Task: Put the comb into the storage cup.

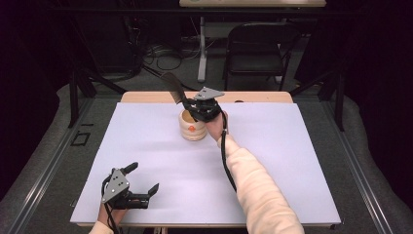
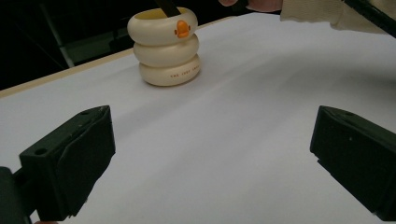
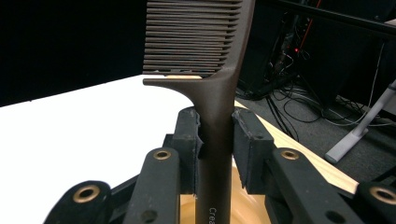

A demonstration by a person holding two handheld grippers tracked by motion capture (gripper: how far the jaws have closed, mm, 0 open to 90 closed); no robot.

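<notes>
A cream ringed holder with an orange duck face [image 1: 192, 126] [image 2: 164, 46] stands upright near the far middle of the white table top [image 1: 146, 146]. A dark brown comb [image 1: 173, 87] [image 3: 201, 51] stands with its handle end down in the holder's mouth and its teeth up, leaning to the left. My right gripper [image 1: 191, 108] [image 3: 215, 140] is shut on the comb's handle just above the holder's rim. My left gripper [image 1: 142, 179] [image 2: 210, 163] rests open near the table's front left, with nothing between its jaws.
A wooden strip [image 1: 146, 97] runs along the table's far edge. Behind the table stand a black chair [image 1: 255, 48] and a white table leg [image 1: 202, 48] among cables on the floor. A black cable [image 1: 225, 161] trails along the right forearm.
</notes>
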